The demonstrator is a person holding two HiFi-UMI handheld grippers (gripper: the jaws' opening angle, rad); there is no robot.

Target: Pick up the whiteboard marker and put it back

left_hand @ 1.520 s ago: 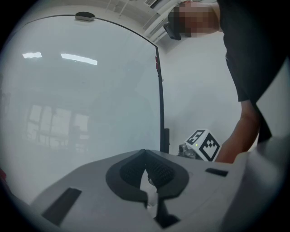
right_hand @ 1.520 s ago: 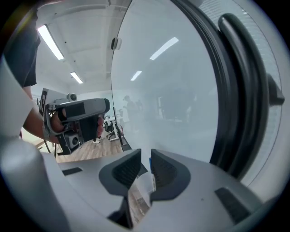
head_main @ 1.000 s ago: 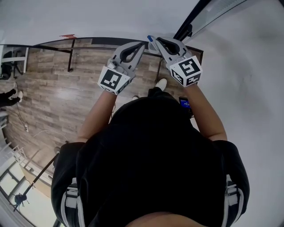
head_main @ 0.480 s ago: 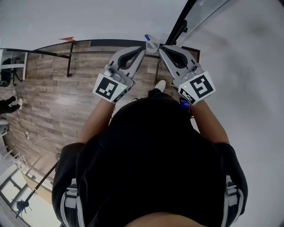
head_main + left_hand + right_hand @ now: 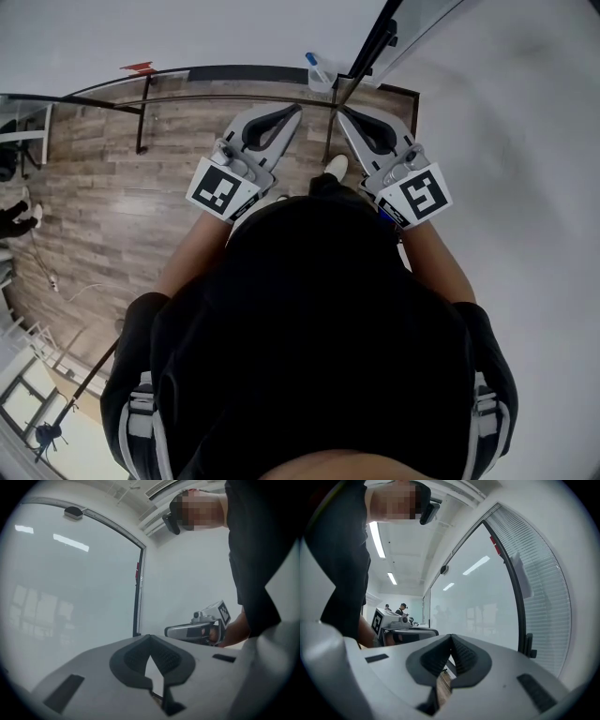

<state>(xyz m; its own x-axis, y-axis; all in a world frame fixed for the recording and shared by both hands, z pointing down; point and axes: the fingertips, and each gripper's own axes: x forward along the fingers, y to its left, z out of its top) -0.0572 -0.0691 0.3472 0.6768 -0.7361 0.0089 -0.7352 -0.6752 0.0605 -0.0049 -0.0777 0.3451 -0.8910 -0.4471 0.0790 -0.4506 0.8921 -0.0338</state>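
Left gripper (image 5: 297, 110) and right gripper (image 5: 340, 113) closed, empty — marker (image 5: 314, 64) in holder (image 5: 322, 82).

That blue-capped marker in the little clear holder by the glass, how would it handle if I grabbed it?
The marker looks small and slim, so it is probably light and stiff. Its body seems round, so it may roll if laid flat. It appears to lean loosely in the clear holder, so a nudge would likely shift it.
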